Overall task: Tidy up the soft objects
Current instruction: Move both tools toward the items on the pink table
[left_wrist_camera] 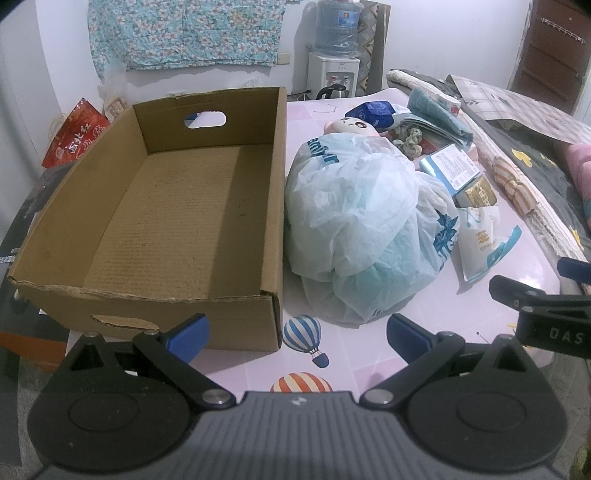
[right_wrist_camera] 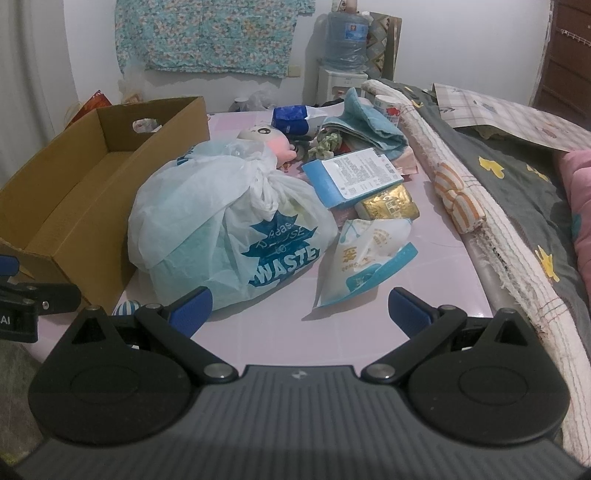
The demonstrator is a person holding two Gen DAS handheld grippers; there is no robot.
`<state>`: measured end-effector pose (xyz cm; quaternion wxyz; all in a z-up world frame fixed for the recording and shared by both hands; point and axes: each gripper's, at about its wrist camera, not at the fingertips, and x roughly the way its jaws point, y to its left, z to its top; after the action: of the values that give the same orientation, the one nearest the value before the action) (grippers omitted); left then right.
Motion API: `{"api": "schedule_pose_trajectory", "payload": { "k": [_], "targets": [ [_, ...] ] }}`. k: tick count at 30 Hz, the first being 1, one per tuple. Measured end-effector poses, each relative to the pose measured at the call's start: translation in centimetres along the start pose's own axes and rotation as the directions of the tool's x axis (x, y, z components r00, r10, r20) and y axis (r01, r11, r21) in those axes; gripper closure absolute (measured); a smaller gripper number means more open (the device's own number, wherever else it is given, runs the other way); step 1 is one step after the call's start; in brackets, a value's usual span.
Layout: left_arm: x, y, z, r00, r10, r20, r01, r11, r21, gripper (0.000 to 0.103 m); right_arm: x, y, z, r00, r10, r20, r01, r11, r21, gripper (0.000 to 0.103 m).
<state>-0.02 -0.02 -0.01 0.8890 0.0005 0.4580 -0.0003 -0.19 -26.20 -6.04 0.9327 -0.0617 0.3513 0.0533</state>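
Observation:
An open cardboard box [left_wrist_camera: 177, 206] [right_wrist_camera: 74, 199] with nothing inside sits on the left of the pink table [left_wrist_camera: 354, 354] [right_wrist_camera: 317, 332]. Right of it lies a knotted white plastic bag [left_wrist_camera: 362, 221] [right_wrist_camera: 221, 229] printed in blue. Behind the bag rest a plush doll [left_wrist_camera: 351, 127] [right_wrist_camera: 269, 140], a folded teal towel [left_wrist_camera: 436, 110] [right_wrist_camera: 369, 122], a blue tissue pack [right_wrist_camera: 351, 173] and a white pouch [right_wrist_camera: 365, 254]. My left gripper [left_wrist_camera: 297, 338] hovers open near the box's front corner. My right gripper [right_wrist_camera: 299, 308] stands open just short of the bag and pouch. Both hold nothing.
A bed with a grey quilt [right_wrist_camera: 517, 177] and a rolled striped cloth [right_wrist_camera: 458, 203] borders the table's right edge. A water dispenser [left_wrist_camera: 334, 48] and floral cloth [left_wrist_camera: 184, 33] are at the back wall. A red gift bag [left_wrist_camera: 74, 133] stands beyond the box.

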Motion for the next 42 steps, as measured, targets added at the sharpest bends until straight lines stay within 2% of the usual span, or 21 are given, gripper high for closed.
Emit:
{"api": "schedule_pose_trajectory", "payload": {
  "k": [14, 22, 26, 27, 28, 29, 32, 37, 42],
  "targets": [
    [0.0, 0.0, 0.0, 1.0, 0.0, 0.002, 0.0, 1.0, 0.001, 0.0, 0.1, 0.0, 0.0, 1.0, 0.003, 0.003, -0.003, 1.0, 0.0, 0.001],
    [-0.2, -1.1, 0.0, 1.0, -0.001, 0.019, 0.0, 0.999, 0.046, 0.0, 0.4, -1.3, -0.6, 1.0, 0.005, 0.014, -0.006, 1.0, 0.03, 0.001],
    [-0.6, -2.4, 0.0, 0.995, -0.021, 0.099, 0.011, 0.995, 0.102, 0.0, 0.3, -3.4, -1.5, 0.998, 0.011, 0.06, -0.016, 0.996, 0.085, 0.001],
    [-0.9, -2.9, -0.1, 0.982, -0.053, 0.18, 0.035, 0.994, 0.102, 0.0, 0.3, -4.1, -1.8, 0.997, 0.01, 0.071, -0.018, 0.994, 0.107, 0.001],
    [-1.1, -3.3, -0.1, 0.977, -0.053, 0.209, 0.026, 0.991, 0.131, 0.0, 0.3, -4.9, -2.1, 0.997, 0.01, 0.083, -0.021, 0.991, 0.133, 0.001],
    [-1.5, -3.8, -0.1, 0.965, -0.082, 0.248, 0.049, 0.989, 0.138, 0.0, 0.3, -5.7, -2.4, 0.995, 0.012, 0.096, -0.027, 0.987, 0.159, 0.001],
    [-1.7, -5.4, 0.3, 0.956, -0.129, 0.264, 0.078, 0.977, 0.197, 0.0, 0.4, -8.6, -3.5, 0.99, 0.035, 0.133, -0.069, 0.963, 0.26, 0.001],
    [-0.7, -8.2, 1.2, 0.95, -0.251, 0.184, 0.199, 0.945, 0.261, 0.012, 1.4, -13.0, -4.2, 0.98, 0.096, 0.175, -0.157, 0.914, 0.375, 0.001],
    [1.0, -12.0, 1.4, 0.949, -0.285, 0.136, 0.221, 0.908, 0.355, 0.032, 4.1, -16.1, -2.7, 0.955, 0.203, 0.216, -0.279, 0.86, 0.427, 0.003]
  ]
}}
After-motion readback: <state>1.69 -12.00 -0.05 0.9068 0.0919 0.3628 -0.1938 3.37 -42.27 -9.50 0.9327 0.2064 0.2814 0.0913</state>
